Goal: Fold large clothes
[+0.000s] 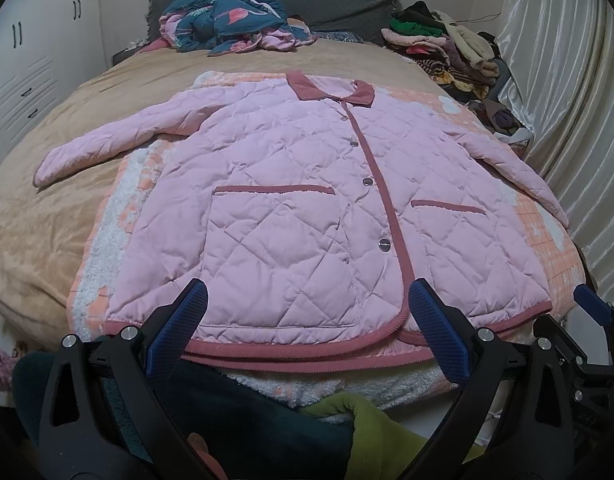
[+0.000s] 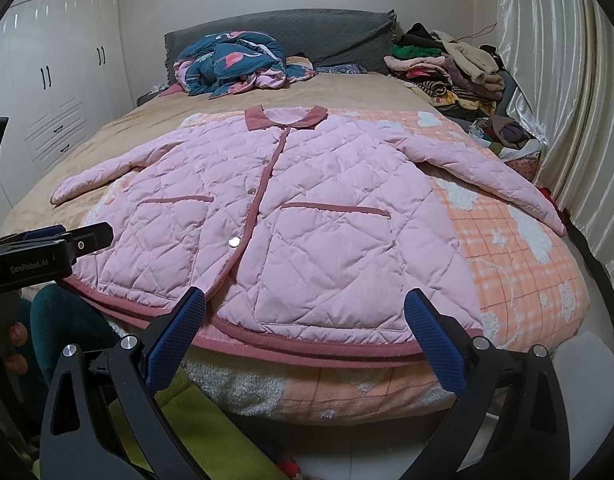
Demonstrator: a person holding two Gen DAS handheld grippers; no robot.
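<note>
Although the pink quilted jacket [image 1: 291,200] lies buttoned and spread flat on the bed [image 1: 47,208] just ahead of both jaws, no fold shows yet; left gripper [image 1: 307,328] and right gripper [image 2: 307,332] gape wide, empty.

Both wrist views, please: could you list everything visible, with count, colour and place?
quilted pink jacket with dusty-rose trim: one, spread flat, front up, buttoned, on the blanket
peach plaid fleece blanket: one, under the jacket
tan bedspread: one, covering the bed
crumpled teal floral quilt: one, at the headboard
grey padded headboard: one, far end
mixed clothes pile: one, far right, by the curtain
white wardrobe: one, left wall
left hand-held gripper: black, blue pads, open, at the hem
right hand-held gripper: same, open, at the hem
</note>
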